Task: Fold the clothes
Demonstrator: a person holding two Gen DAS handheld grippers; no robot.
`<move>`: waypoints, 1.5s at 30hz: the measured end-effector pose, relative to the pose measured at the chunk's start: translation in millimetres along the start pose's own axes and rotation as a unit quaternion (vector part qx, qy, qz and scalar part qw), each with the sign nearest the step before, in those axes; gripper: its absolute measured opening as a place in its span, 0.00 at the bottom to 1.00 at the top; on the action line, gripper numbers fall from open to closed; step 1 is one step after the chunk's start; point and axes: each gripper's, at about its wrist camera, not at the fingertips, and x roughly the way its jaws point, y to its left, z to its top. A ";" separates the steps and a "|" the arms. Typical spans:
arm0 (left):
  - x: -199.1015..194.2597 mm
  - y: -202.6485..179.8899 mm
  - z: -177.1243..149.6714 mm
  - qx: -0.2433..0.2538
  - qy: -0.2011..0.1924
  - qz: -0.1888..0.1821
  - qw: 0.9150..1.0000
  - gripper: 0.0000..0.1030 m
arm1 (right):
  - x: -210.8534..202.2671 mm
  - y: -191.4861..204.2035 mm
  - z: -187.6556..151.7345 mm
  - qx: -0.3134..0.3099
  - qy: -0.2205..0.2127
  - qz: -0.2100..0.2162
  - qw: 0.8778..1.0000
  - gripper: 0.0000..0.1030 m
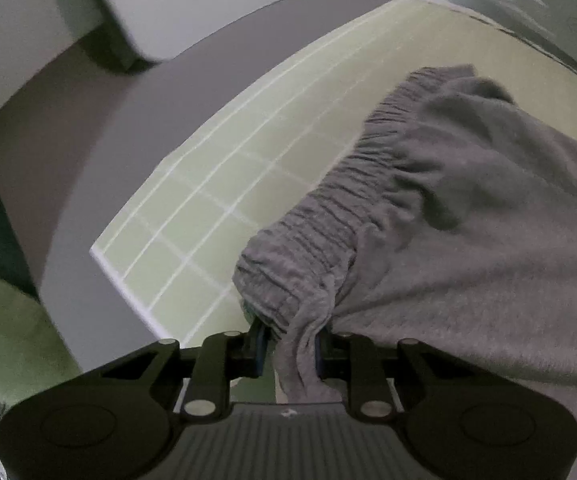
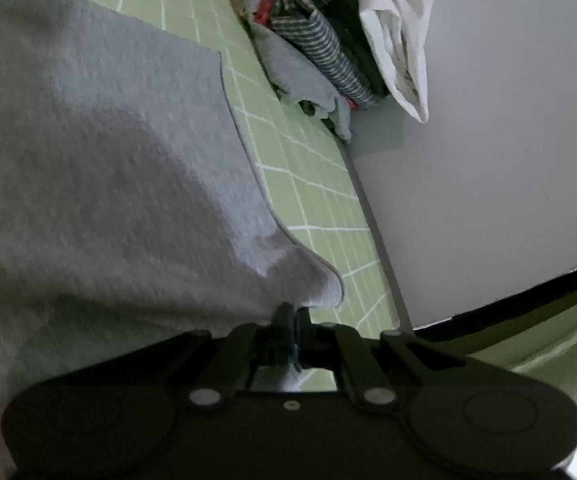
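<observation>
Grey sweatpants [image 1: 468,216] with a gathered elastic waistband [image 1: 328,216] hang over a green grid mat [image 1: 208,184]. My left gripper [image 1: 291,344] is shut on a bunched corner of the waistband, cloth pinched between its blue pads. In the right wrist view the same grey sweatpants [image 2: 108,168] spread to the left above the green grid mat [image 2: 308,184]. There my right gripper [image 2: 291,320] is shut on a lower edge of the cloth, its jaws nearly together. The fabric is held up off the mat between both grippers.
The mat lies on a grey table [image 1: 100,136]. A pile of other clothes [image 2: 308,32], striped, red and white pieces, sits at the mat's far edge. A white box [image 1: 192,4] stands beyond the table. The table's edge [image 2: 468,312] drops off at right.
</observation>
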 end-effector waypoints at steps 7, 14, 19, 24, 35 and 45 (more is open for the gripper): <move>-40.1 -4.6 26.7 0.012 -0.044 -0.016 0.999 0.75 | -16.4 -16.5 25.7 -0.001 0.018 0.036 0.999 0.53; -39.8 -28.0 79.0 -0.004 -0.066 -0.044 0.997 0.81 | -73.1 -21.7 88.2 0.093 -0.029 0.093 0.991 0.86; -16.0 -57.6 117.1 0.011 -0.057 -0.053 0.997 0.81 | -117.9 16.0 160.6 0.109 -0.080 0.159 0.978 0.90; 7.7 -87.2 155.2 0.025 -0.047 -0.061 0.997 0.83 | -175.7 68.4 230.6 0.117 -0.125 0.234 0.957 0.92; 66.6 -107.5 207.4 0.040 -0.021 -0.115 0.992 0.84 | -276.2 191.9 376.3 0.159 -0.158 0.480 0.848 0.92; 81.6 -107.7 201.6 0.029 0.008 -0.107 0.994 0.82 | -274.4 211.4 383.8 0.185 -0.088 0.456 0.866 0.01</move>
